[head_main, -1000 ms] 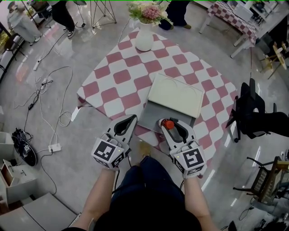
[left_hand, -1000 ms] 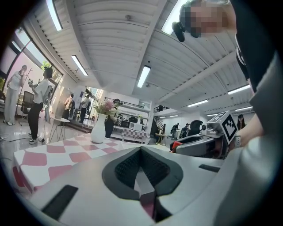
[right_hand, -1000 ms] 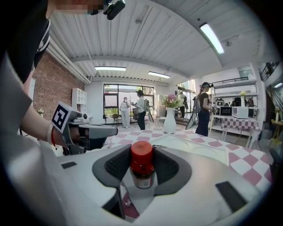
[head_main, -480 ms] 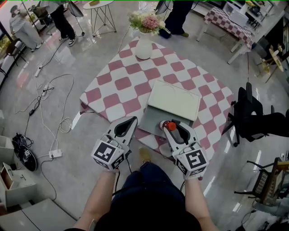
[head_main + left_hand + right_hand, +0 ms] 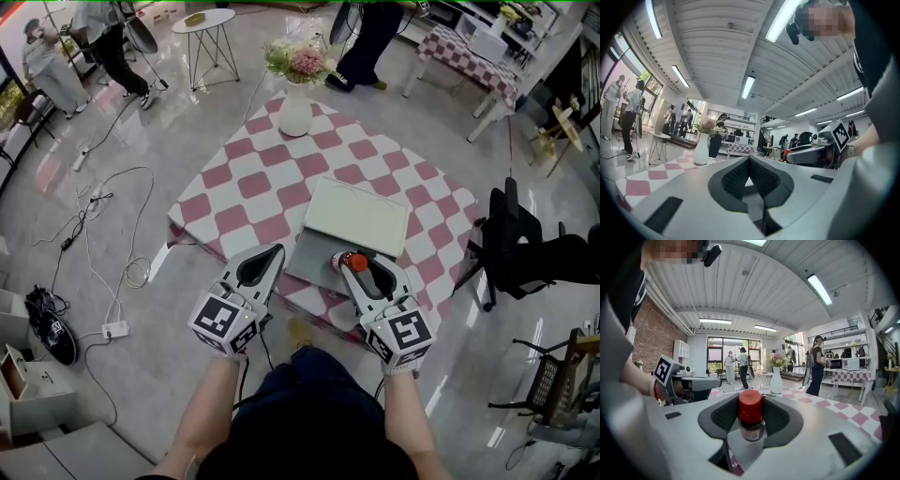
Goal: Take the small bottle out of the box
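- Overhead first, head view: person standing at the near edge of a table (image 5: 272, 178) with a pink-and-white checked cloth.
- Box (image 5: 314, 255) lies open on the cloth, its pale lid (image 5: 356, 217) resting on the far side of the grey tray.
- White vase (image 5: 294, 111) with flowers stands at the table's far corner, well apart from the box.
- Right gripper (image 5: 359, 266) shows over the tray's near right corner, with the bottle (image 5: 350, 260) at its tip, red cap up.
- Left gripper (image 5: 268, 253) sits just beside the box's near left corner; its fingers form a closed loop, tips meeting.
- Left gripper view: jaws of the left gripper (image 5: 749, 159) are pressed together at the tips, and nothing sits between them.
- Beyond them are the checked cloth and the vase (image 5: 701, 149); the right gripper (image 5: 808, 152) is off to the right at about the same height.
- Right gripper view: the right gripper (image 5: 750, 405) pinches the bottle (image 5: 751, 426) upright, one pad on each side of it.
- Bottle has a red cap, a dark glass body and a small label; it is carried in the jaws and rests on no surface.
- Vase (image 5: 776, 381) stands straight ahead on the cloth; the left gripper (image 5: 701, 383) is at the left.
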{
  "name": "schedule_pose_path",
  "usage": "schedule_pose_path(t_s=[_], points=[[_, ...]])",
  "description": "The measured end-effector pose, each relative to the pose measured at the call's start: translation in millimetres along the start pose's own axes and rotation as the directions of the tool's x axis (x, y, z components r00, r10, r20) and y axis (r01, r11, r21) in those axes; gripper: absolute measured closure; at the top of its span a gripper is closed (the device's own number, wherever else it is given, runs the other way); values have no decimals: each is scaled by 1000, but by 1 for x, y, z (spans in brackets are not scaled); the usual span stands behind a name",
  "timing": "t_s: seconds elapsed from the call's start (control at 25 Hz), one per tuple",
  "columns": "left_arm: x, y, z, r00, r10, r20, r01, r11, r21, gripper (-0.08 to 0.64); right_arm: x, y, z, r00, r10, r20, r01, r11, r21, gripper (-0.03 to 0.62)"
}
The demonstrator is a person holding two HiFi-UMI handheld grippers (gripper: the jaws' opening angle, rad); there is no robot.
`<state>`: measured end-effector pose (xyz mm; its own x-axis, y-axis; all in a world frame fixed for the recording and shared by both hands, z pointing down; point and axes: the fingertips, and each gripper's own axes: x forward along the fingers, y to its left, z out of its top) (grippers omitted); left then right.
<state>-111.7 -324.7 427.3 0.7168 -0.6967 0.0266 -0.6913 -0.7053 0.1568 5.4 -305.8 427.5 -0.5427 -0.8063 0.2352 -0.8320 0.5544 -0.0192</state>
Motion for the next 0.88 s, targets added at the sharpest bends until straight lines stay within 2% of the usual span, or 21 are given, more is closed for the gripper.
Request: schedule_pose_path(t_s=[0.88], points=[[-9,-6,36,999,23,44,-23,1000,15,557,-20,2,38,998,17,60,-16,1000,-10,440]])
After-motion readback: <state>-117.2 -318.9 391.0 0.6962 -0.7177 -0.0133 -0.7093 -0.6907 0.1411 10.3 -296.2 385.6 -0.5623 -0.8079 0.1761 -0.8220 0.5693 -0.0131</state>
